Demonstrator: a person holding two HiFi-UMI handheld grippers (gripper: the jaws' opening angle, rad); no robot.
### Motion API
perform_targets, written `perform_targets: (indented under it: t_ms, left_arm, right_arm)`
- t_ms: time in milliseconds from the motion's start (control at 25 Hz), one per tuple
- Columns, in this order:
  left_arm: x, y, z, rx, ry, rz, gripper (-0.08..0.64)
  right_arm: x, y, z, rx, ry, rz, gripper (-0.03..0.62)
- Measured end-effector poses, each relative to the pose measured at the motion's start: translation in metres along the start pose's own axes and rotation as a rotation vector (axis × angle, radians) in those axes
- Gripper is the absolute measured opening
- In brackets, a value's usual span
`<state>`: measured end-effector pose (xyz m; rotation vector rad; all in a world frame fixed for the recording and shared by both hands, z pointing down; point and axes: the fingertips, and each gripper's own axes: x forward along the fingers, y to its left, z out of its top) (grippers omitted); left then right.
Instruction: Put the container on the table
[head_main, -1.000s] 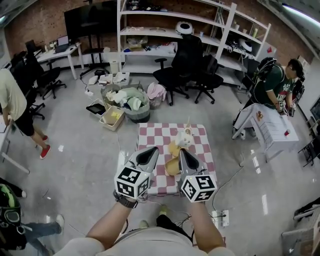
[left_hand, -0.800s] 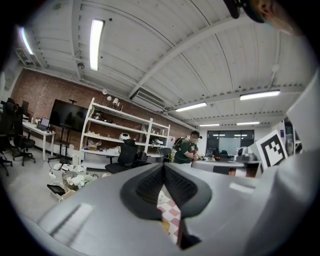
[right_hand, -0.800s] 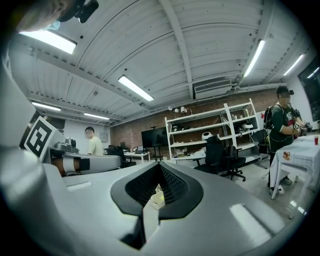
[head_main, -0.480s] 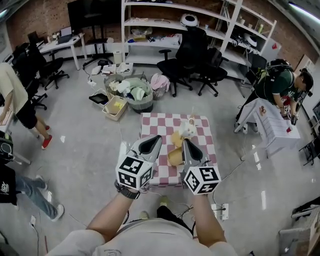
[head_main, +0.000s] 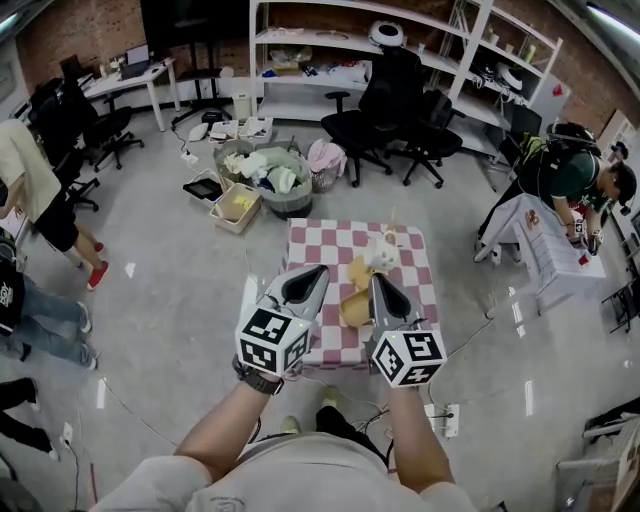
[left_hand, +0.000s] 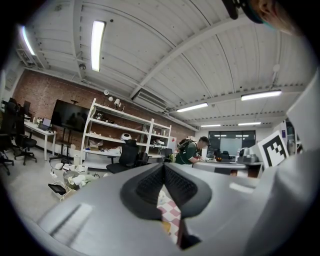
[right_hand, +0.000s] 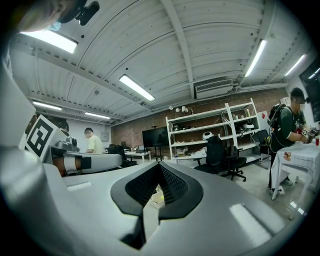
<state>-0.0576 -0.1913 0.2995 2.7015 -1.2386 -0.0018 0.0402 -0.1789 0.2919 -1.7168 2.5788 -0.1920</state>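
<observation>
A small table with a red-and-white checked cloth (head_main: 320, 243) stands below me in the head view. On it lie a tan container (head_main: 352, 311), a second yellowish piece (head_main: 357, 272) and a white crumpled item (head_main: 380, 256). My left gripper (head_main: 318, 271) hovers over the table's near left part, shut and empty. The right gripper (head_main: 375, 279) is held beside the tan container, also shut with nothing in it. In the left gripper view the jaws (left_hand: 163, 165) meet at the tip, with the checked cloth (left_hand: 168, 213) below. In the right gripper view the gripper (right_hand: 159, 165) is shut likewise.
Bins of cloth and clutter (head_main: 272, 186) sit on the floor beyond the table. Office chairs (head_main: 385, 110) and shelving (head_main: 340, 40) stand at the back. A person (head_main: 570, 180) bends over a white table at right; others (head_main: 35, 195) are at left. A power strip (head_main: 441, 421) lies by my feet.
Both grippers stay shut and nearly still over the table's near edge. My head view has shifted slightly. A person at lower left has walked further left.
</observation>
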Motion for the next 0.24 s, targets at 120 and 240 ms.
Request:
perform_targets:
  t_ms: [120, 240]
  left_arm:
    - [0.0012, 0.001, 0.0, -0.001, 0.0, 0.003, 0.006]
    - [0.0028, 0.002, 0.0009, -0.002, -0.001, 0.004, 0.006]
  right_arm:
    - [0.0007, -0.0012, -0.0008, -0.002, 0.003, 0.0, 0.009]
    - [0.0016, -0.0024, -0.0003, -0.003, 0.003, -0.002, 0.009]
